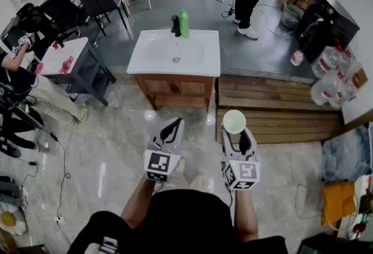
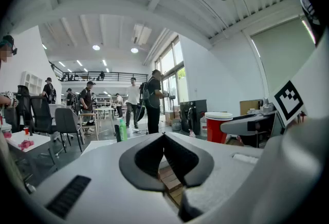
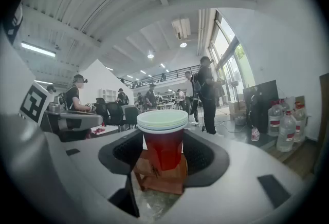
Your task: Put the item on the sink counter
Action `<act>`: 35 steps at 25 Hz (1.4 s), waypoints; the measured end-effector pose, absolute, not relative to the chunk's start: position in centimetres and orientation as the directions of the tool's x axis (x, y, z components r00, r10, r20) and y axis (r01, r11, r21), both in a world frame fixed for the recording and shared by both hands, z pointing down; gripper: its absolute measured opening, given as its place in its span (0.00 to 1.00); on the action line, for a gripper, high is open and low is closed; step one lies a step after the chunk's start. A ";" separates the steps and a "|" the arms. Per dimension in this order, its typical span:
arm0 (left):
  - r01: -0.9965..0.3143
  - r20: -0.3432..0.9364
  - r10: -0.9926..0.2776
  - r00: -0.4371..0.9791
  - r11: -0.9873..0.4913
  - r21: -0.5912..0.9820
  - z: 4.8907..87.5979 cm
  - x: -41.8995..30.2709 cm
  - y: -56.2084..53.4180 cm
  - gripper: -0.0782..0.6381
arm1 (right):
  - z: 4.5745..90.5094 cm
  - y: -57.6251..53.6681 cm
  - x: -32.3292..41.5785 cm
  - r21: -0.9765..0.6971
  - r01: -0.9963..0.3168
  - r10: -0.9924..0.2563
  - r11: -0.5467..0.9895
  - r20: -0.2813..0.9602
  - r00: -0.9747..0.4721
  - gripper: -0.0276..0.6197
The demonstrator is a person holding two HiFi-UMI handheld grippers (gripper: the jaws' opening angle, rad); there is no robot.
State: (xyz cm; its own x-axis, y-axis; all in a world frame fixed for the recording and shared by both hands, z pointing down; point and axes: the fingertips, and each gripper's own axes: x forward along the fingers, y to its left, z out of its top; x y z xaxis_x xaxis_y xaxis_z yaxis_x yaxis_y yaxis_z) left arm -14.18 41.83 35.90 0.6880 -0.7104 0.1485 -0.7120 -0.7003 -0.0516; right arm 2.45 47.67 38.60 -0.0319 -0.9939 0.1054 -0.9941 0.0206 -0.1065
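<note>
- The cup (image 3: 163, 141) is in my right claw (image 3: 163, 160), upright. The jaws stand fairly wide and their dark pads press its red wall from both sides.
- The right gripper view shows the red body and a pale rim. From the head view I see only the pale round top, so the colour is lost there.
- The head view places it: the cup is held up over the tiled floor, at the near edge of a wooden platform (image 1: 274, 110) and well short of the sink counter (image 1: 148, 63).
- My left claw (image 1: 173, 126) is just beside the right one. Its own view shows the jaws closed tip to tip with nothing between them.
- The left gripper view also catches the cup from the side, off to its right.
- On the counter's far edge a green bottle (image 1: 184, 23) stands upright just beside a dark tap (image 1: 175, 25).
- Water jugs (image 1: 329, 81) stand by the wall on my right, and people are standing and sitting beyond the sink.
</note>
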 end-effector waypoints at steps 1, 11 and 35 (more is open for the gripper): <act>-0.712 0.147 -0.710 0.688 -0.700 -0.052 35.9 -14.2 41.8 0.11 | 38.6 47.6 2.4 -0.105 -0.994 -0.994 0.022 0.106 -0.033 0.42; -0.717 0.141 -0.716 0.684 -0.695 -0.051 35.8 -14.4 41.1 0.11 | 38.3 47.0 2.5 -0.122 -0.992 -0.995 0.028 0.087 -0.039 0.42; -0.717 0.148 -0.714 0.685 -0.696 -0.038 37.1 -10.9 29.2 0.11 | 39.2 35.2 5.9 -0.126 -0.991 -0.995 0.035 0.084 -0.046 0.42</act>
State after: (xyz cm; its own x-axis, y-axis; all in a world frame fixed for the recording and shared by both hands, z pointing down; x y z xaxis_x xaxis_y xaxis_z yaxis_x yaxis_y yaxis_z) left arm -10.88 29.25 37.08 0.6845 -0.7138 0.1482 -0.7172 -0.6958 -0.0381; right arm 5.89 35.23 39.19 -0.0463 -0.9954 0.0839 -0.9914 0.0355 -0.1263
